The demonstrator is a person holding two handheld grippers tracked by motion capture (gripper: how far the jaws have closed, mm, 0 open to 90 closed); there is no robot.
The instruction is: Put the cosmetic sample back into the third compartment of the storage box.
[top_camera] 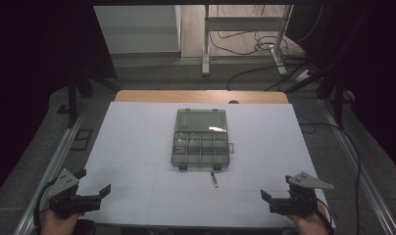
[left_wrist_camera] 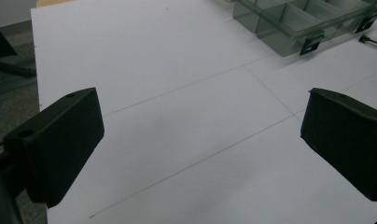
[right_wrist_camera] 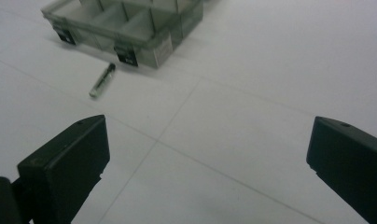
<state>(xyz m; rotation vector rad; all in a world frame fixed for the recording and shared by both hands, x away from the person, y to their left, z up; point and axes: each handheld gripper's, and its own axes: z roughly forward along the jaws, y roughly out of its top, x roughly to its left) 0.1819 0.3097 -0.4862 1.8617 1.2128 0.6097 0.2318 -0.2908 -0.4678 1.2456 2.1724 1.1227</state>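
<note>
A: Waiting at the near edge of the white table (top_camera: 137, 147), both tools sit low. The left gripper (top_camera: 93, 188) has its jaws wide apart with nothing between them, and so does the right gripper (top_camera: 274, 192).

B: Fair start pose, I'd say; each has room to reach in. The box (top_camera: 201, 138) lies mid-table with its lid flat open behind it, compartments up, ready for loading. The pen (top_camera: 214, 179) lies just in front, apart from it.

A: Any writing?

B: None readable on box or pen.
</note>
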